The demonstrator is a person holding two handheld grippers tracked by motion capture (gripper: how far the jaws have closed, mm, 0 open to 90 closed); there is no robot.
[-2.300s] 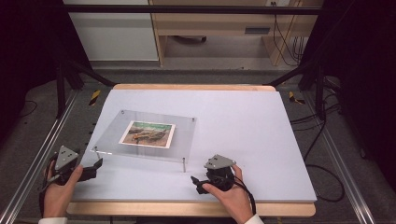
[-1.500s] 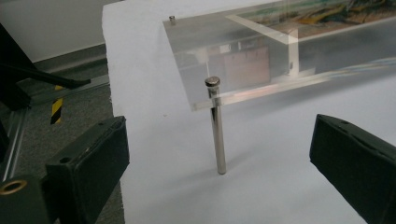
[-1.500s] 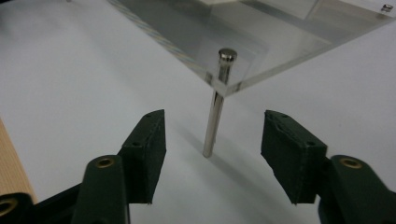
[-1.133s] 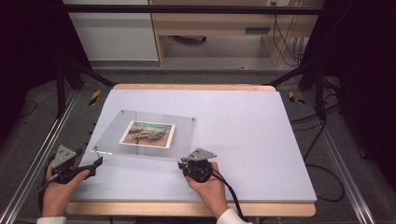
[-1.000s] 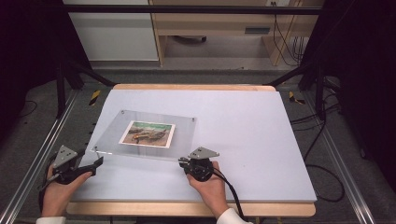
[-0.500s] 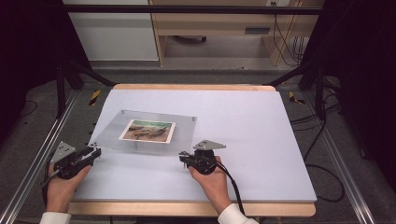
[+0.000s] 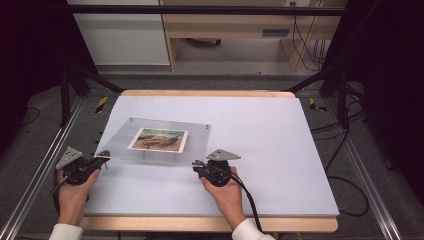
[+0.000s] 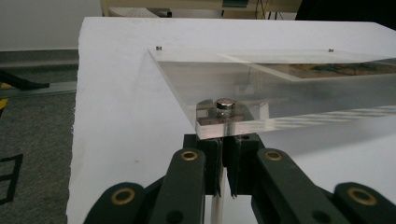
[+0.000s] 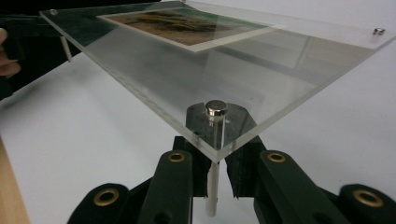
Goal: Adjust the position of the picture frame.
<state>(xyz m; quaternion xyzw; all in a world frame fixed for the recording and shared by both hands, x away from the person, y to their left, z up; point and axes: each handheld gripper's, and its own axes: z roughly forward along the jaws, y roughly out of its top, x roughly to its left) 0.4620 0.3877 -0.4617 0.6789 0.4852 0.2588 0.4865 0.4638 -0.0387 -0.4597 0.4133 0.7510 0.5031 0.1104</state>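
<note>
From above, you see your left gripper (image 7: 101,158) and right gripper (image 7: 198,165) at the two near corners of the clear acrylic frame (image 7: 160,140), but not what the jaws clamp. Your left gripper view settles it: the jaws have just been closing and now pinch the thin white standoff post (image 8: 223,179) directly ahead of them, under the corner's round metal cap (image 8: 226,103). Your right gripper view shows the same at the other corner: the jaws sit close on either side of a white post (image 9: 212,186) below a shiny cap (image 9: 216,108), having just eased a touch; whether the pads press on it, you cannot tell.

Compared with about a second ago, your left gripper, then spread beside the corner, is now clenched on its post, and the frame's near edge sits lifted off the white surface (image 7: 280,145).

The frame is a flat, rectangular, transparent plate with polished, thick edges, small metal studs at the corners, and a landscape photo (image 7: 158,139) sandwiched in its middle, ahead of both grippers. The surface is matte.
</note>
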